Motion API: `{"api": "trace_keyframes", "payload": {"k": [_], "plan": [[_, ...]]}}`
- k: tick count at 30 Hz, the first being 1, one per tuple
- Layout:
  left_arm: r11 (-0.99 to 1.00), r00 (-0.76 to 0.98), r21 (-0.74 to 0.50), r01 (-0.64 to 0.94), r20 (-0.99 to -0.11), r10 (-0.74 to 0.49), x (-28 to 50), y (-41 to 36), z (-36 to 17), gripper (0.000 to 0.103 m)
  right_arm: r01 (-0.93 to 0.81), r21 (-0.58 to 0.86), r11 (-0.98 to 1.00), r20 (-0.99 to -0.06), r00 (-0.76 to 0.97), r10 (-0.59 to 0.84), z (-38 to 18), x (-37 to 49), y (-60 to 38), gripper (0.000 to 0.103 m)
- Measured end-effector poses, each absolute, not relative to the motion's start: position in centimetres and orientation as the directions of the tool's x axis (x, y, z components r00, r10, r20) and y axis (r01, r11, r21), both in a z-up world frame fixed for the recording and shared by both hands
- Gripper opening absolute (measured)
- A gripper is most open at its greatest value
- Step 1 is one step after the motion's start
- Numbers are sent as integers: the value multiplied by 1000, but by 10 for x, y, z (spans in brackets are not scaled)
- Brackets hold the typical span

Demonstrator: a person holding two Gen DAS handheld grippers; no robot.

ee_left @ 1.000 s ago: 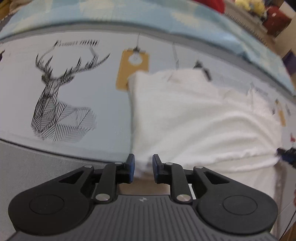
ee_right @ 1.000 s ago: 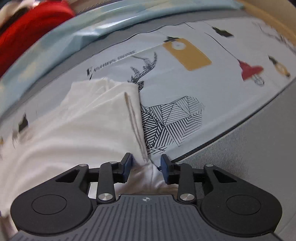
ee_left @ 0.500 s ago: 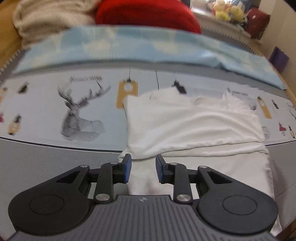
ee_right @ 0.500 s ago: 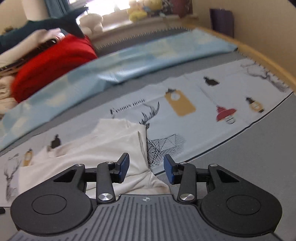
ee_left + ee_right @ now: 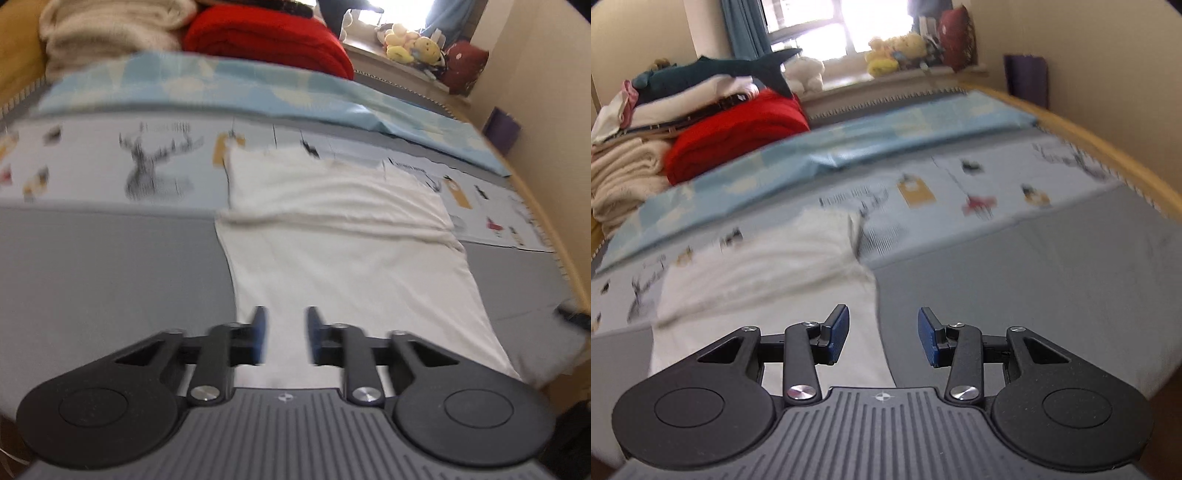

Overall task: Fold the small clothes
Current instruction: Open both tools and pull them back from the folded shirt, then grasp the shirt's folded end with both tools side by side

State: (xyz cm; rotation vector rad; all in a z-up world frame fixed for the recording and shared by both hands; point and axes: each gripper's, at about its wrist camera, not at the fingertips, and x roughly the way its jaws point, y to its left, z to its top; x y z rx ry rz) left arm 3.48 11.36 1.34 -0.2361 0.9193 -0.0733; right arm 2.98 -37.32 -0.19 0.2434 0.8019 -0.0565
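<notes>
The white cotton garment is lying flat on the bed, its far part already doubled back over itself into a thicker wrinkled band, its near part still a single smooth layer reaching toward the cameras. Judging by that, one fold looks done and at least one more is left: the near layer has yet to be brought over.

Relative to the left gripper, the garment is lying straight ahead and below, spreading mostly to its right; the cloth's left edge is running just left of the jaws. The jaws have just been closing to a narrow gap, with nothing between the blue pads; white fabric shows behind the gap, not pinched.

Relative to the right gripper, the same garment is lying ahead and to its left, its right edge passing under the gap between the jaws. These jaws are standing clearly apart, holding nothing.

Beyond the garment, the pale printed sheet with deer and lamp drawings is lying farther ahead, with grey bed cover beside the cloth. Behind that, a light blue folded blanket, then a red blanket and cream knits stacked.
</notes>
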Motion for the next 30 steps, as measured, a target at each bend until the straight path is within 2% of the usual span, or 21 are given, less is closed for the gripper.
{"api": "trace_keyframes", "payload": {"k": [1, 3, 5, 7, 14, 16, 17, 18, 30], "plan": [[963, 604, -264, -47, -776, -183, 25, 117, 0, 17, 182, 207, 961, -756, 653, 39, -13, 28, -380, 42], [938, 557, -320, -137, -808, -194, 14, 126, -27, 15, 187, 264, 946, -762, 642, 85, -26, 23, -391, 41], [922, 553, -352, -159, -806, -212, 11, 126, -35, 16, 197, 234, 952, -790, 610, 68, -42, 22, -395, 42], [932, 531, -327, -156, -823, -200, 13, 122, -41, 16, 229, 233, 945, -830, 553, 71, -57, 27, -398, 42], [948, 413, -241, -206, -900, -139, 14, 125, -71, 19, 172, 195, 966, -861, 502, 84, -73, 39, -384, 42], [957, 389, -211, -201, -913, -120, 14, 126, -77, 25, 171, 182, 968, -872, 482, 79, -80, 41, -383, 42], [959, 371, -195, -207, -922, -108, 14, 128, -81, 32, 170, 170, 971, -879, 471, 72, -83, 43, -382, 42], [959, 357, -181, -217, -929, -95, 14, 130, -84, 33, 167, 159, 973, -887, 458, 66, -85, 42, -381, 42], [974, 260, -118, -191, -963, -66, 14, 128, -105, 33, 146, 54, 988, -935, 354, -1, -117, 43, -370, 44]]}}
